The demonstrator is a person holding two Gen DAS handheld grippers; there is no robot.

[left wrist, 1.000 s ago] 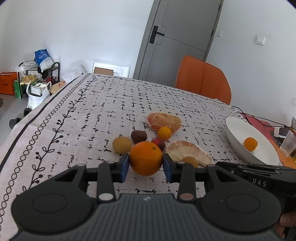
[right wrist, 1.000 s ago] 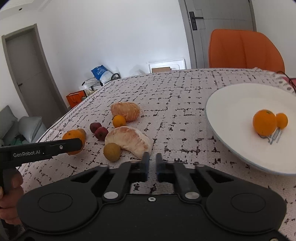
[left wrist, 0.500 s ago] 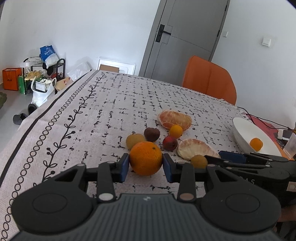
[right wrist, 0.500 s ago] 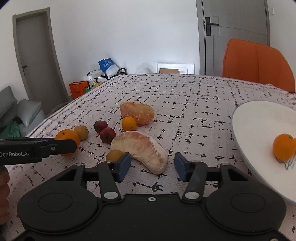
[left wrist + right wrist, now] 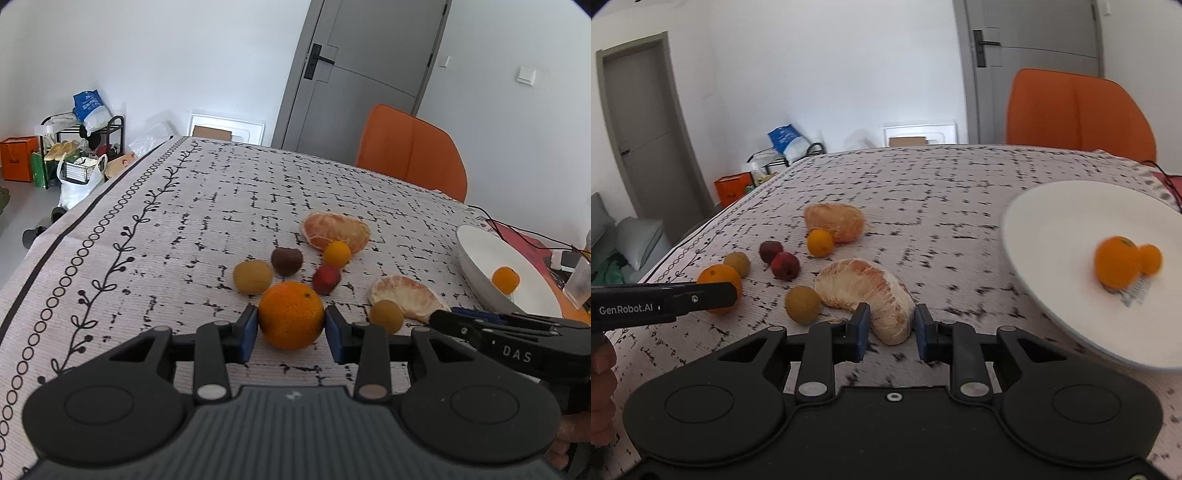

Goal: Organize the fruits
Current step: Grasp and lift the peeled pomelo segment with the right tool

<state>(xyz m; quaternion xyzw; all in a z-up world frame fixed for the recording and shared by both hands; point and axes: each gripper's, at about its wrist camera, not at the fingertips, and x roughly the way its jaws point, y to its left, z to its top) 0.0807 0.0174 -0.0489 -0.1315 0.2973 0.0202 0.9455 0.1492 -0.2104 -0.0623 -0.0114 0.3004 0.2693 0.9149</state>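
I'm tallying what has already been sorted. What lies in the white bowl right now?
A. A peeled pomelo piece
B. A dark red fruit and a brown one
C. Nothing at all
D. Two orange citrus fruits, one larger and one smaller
D. In the right wrist view the white bowl holds a larger orange with a smaller orange right beside it; every other fruit lies on the tablecloth.

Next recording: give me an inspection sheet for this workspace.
Surface: patterned tablecloth, lying flat.
Job's things: large orange, peeled segment and small fruits loose on the cloth; two oranges on the white plate.
Clutter: clear container at the table edge.
Grippers: left gripper shut on the large orange; right gripper closing, peeled segment between its fingers.
Cables: wires behind the plate.
Surroundings: orange chair, grey door.
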